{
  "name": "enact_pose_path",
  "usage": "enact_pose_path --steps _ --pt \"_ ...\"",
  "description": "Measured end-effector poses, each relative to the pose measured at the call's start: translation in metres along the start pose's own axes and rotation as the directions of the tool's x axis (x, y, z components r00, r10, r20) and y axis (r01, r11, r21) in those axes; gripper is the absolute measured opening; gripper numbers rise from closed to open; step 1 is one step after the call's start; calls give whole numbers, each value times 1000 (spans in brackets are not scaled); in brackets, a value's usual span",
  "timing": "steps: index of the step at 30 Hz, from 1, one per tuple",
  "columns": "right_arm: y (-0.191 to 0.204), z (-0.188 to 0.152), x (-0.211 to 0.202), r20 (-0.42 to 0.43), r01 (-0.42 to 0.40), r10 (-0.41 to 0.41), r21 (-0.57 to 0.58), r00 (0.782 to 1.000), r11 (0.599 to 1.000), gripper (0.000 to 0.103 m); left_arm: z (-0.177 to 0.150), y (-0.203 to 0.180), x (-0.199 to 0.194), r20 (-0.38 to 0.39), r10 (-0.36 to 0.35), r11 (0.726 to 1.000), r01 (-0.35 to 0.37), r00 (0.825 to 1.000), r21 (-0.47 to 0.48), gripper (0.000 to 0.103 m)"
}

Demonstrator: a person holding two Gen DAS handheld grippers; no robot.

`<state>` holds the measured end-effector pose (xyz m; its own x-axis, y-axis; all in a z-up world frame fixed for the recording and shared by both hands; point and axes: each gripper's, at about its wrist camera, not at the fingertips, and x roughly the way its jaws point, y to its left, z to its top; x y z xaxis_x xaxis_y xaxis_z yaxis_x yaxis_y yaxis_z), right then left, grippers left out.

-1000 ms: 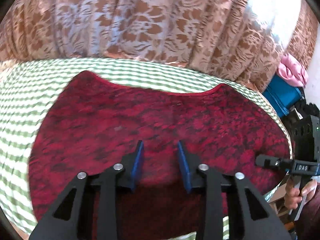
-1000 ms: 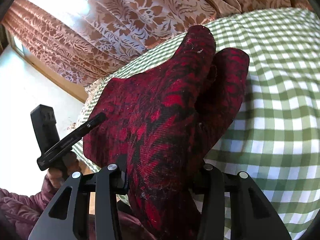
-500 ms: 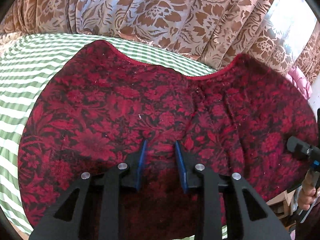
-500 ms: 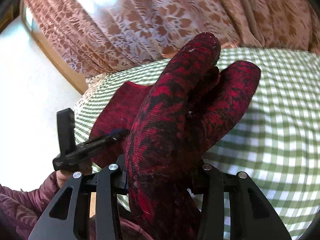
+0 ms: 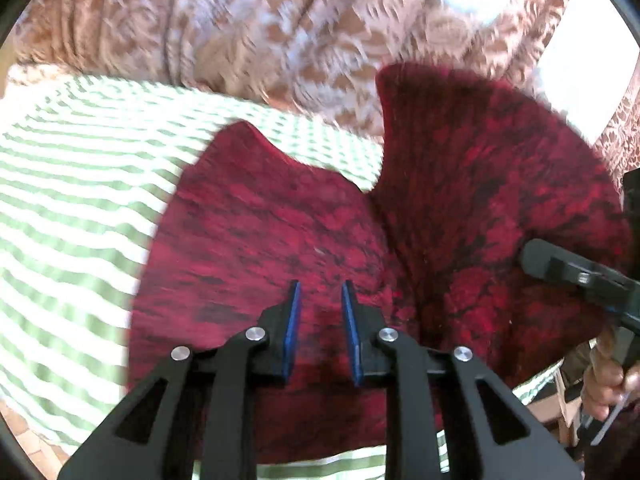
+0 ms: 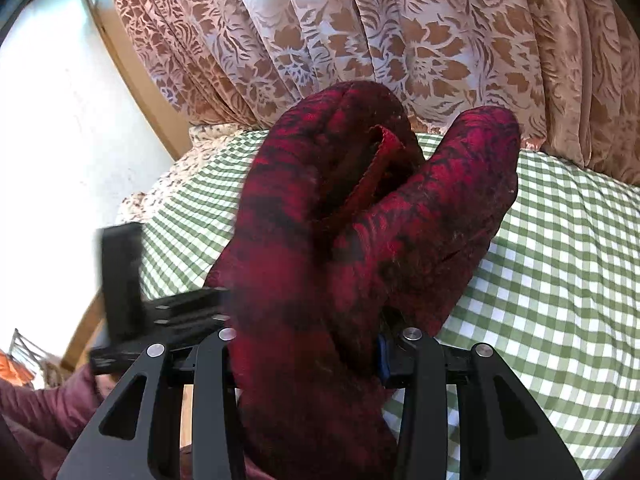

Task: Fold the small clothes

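A dark red patterned garment (image 5: pixel 280 240) lies on the green checked bed cover (image 5: pixel 80 200). My left gripper (image 5: pixel 319 300) hovers over its near middle, jaws a little apart, nothing between them. My right gripper (image 6: pixel 312 344) is shut on the garment's right side (image 6: pixel 352 220) and holds it lifted and bunched above the bed; the cloth hides its fingertips. In the left wrist view the lifted half (image 5: pixel 480 200) stands up at the right, with the right gripper (image 5: pixel 576 276) beside it. The left gripper shows in the right wrist view (image 6: pixel 160 308) at the left.
Brown floral curtains (image 6: pixel 400 32) hang behind the bed. The checked cover (image 6: pixel 560 260) stretches to the right. A white wall and wooden window frame (image 6: pixel 132 80) stand at the left. The person's hand (image 5: pixel 604 384) holds the right gripper's handle.
My right gripper has lifted its side of the garment higher and toward the left, so the right half now stands up. My left gripper stays over the garment, slightly open.
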<state>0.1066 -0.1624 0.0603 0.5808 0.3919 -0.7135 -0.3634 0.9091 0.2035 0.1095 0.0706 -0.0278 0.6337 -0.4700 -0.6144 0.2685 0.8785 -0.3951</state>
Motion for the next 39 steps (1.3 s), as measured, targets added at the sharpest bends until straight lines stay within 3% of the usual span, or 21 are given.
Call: enact_pose_path --steps 6,12,18,21,25,31,32,35,39 --pt "27 6 18 -21 44 -46 -84 999 995 39 -13 54 -13 -42 40 996 -43 998 -79 14" --pt "62 8 38 -45 73 -83 -189 996 979 39 -21 78 -20 -38 -52 984 45 998 -175 14" --pt "99 8 62 -32 132 -146 -271 989 953 39 -10 99 -35 12 -127 960 126 992 -251 14" --pt "120 0 80 -25 161 -180 -345 983 925 39 0 109 -44 50 -170 947 177 984 -268 14" --pt "148 -24 105 6 224 -253 -486 967 845 39 13 116 -50 76 -238 926 250 968 -282 14" --pt "167 -50 122 93 305 -318 -616 944 726 54 40 112 -46 86 -329 903 340 941 -262 37" --pt "169 -52 123 108 318 -325 -630 939 708 54 48 106 -45 74 -339 909 347 938 -231 41" --pt "172 -58 123 149 347 -336 -656 930 670 54 65 90 -30 13 -304 938 302 952 -169 47" --pt "173 -66 122 185 370 -340 -678 922 635 54 79 74 -1 -105 -277 958 266 955 -111 47"
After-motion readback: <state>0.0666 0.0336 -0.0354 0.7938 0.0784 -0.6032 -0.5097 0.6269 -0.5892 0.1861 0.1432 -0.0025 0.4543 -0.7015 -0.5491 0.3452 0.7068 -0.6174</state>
